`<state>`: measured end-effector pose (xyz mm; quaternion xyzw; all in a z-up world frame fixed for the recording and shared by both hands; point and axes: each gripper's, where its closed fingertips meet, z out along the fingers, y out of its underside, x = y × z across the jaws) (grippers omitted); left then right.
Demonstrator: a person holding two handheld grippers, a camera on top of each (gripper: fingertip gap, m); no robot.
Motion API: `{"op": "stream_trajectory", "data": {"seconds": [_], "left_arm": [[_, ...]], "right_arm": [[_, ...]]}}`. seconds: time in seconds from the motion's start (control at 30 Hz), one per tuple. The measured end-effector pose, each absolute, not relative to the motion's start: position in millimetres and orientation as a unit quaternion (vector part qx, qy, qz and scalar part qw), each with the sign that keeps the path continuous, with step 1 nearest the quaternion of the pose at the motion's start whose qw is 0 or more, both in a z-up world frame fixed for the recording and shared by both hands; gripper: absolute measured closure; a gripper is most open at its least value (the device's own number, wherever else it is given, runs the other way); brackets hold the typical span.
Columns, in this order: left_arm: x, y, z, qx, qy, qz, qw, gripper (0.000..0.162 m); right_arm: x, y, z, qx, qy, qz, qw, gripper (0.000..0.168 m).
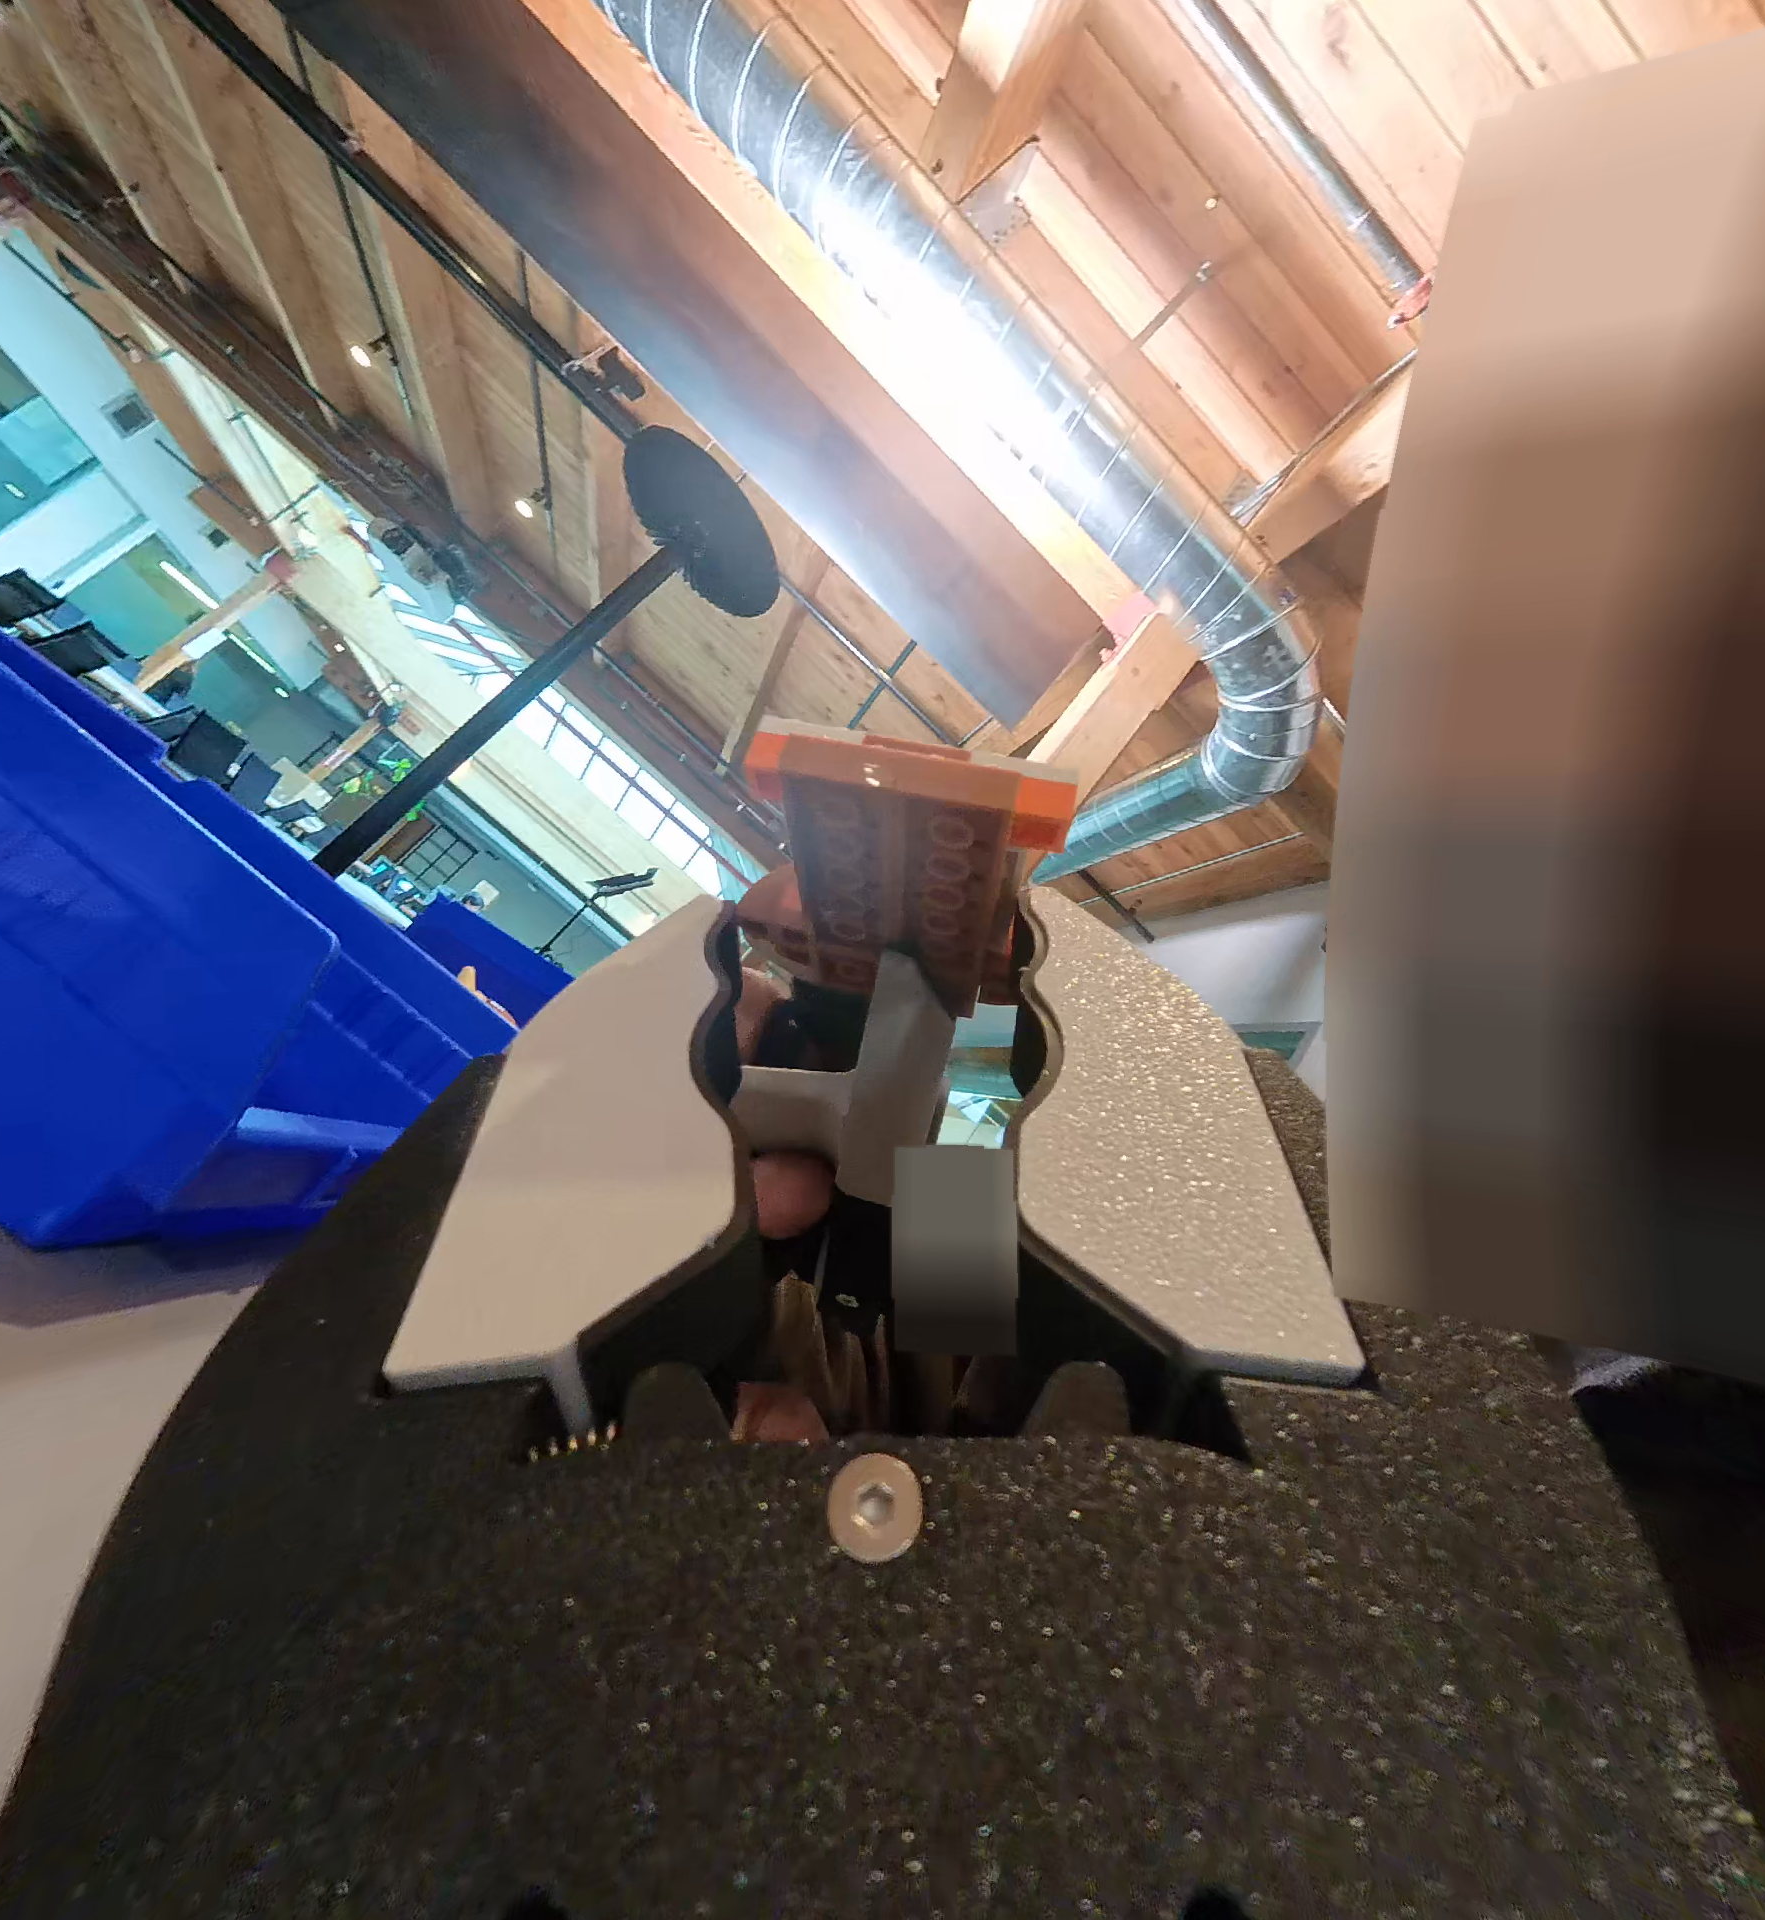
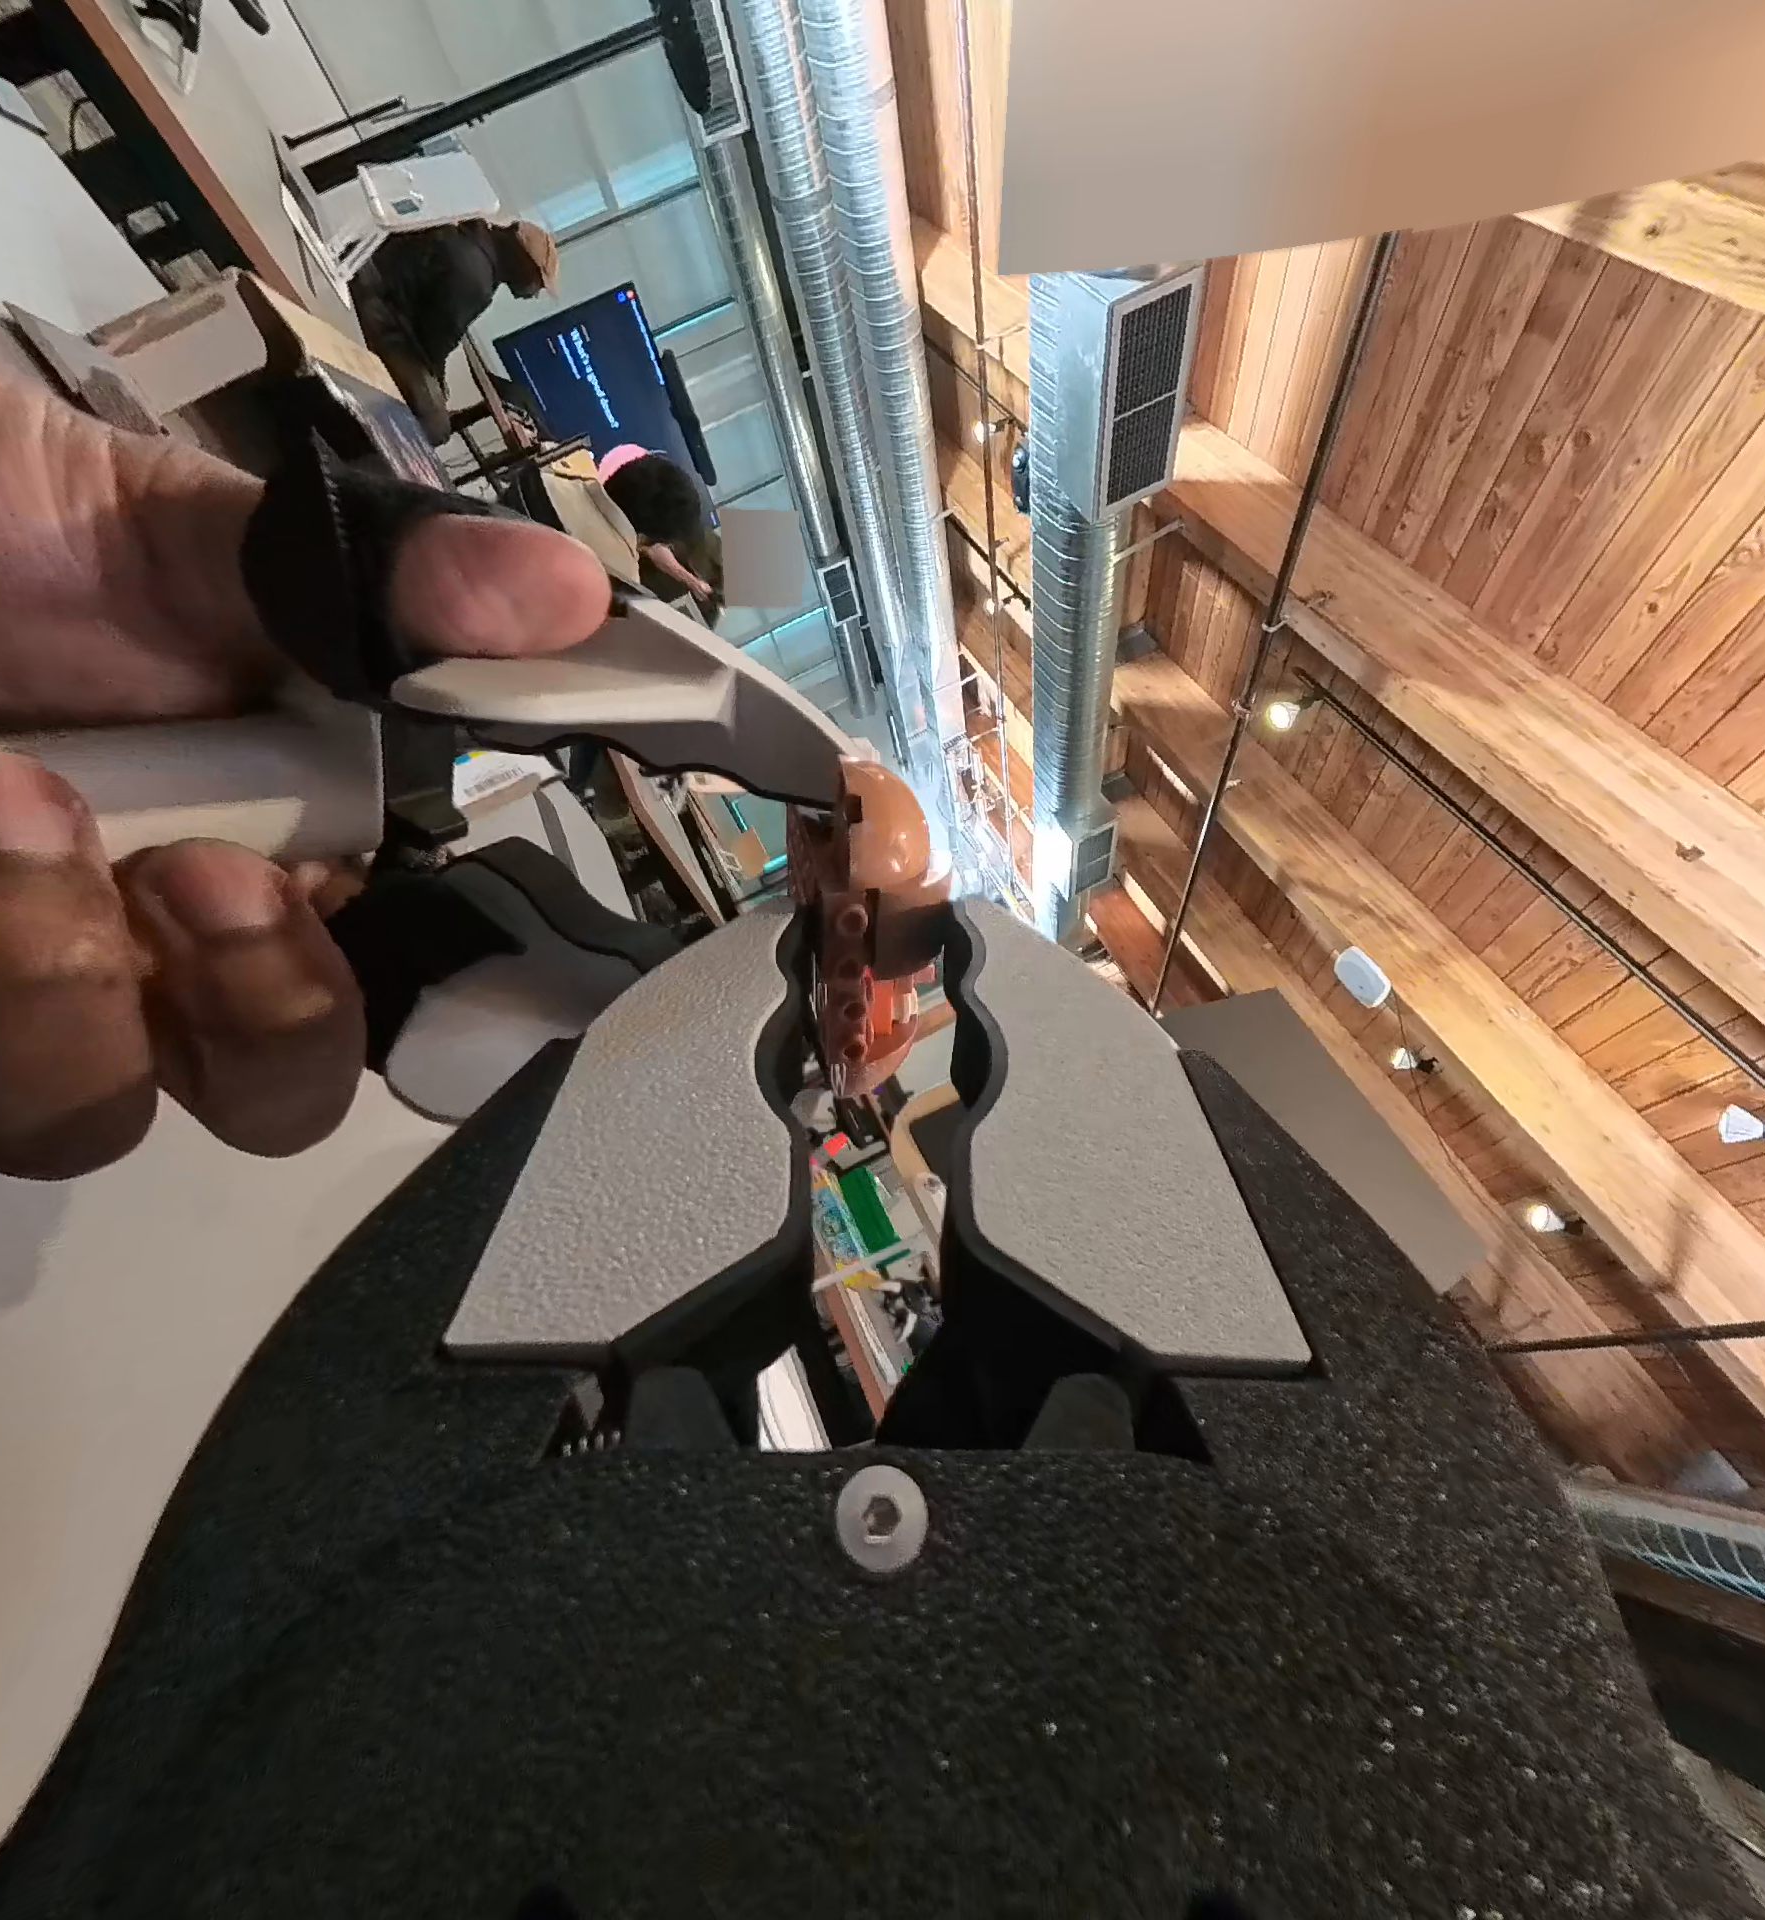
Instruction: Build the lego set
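Bin: big blue plastic bin [image 1: 119,935] sat on the tabletop, left.
Left gripper [image 1: 873,940]: clamped on the brown-and-orange studded lego assembly [image 1: 899,862], raised high.
Right gripper [image 2: 873,961]: also pinching that assembly [image 2: 857,966].

- Brown studded lego assembly [image 1: 893,883] with orange end pieces (a pale tan dome shows in the right wrist view)
- Grey speckled gripper fingers [image 1: 1148,1122] on black grainy body
- Bright blue plastic bin [image 1: 109,997]
- Warm orange-brown wooden plank ceiling [image 2: 1480,582]
- Silver ribbed metal duct [image 1: 961,291]
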<state>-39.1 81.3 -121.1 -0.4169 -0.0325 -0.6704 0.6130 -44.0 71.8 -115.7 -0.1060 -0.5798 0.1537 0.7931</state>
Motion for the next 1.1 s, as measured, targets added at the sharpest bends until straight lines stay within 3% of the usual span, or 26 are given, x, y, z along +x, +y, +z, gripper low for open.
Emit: {"op": "stream_trajectory", "data": {"seconds": [0.57,1.1], "left_arm": [[-39.7,61.0,-105.0,-0.341,0.006,-0.694,0.634,0.118],[-39.3,73.1,-106.8,-0.312,-0.055,-0.669,0.672,0.120]], "right_arm": [[-44.2,52.4,-111.6,-0.073,-0.569,0.161,0.803,0.145],[-39.5,63.1,-113.2,-0.084,-0.548,0.126,0.823,0.144]]}}
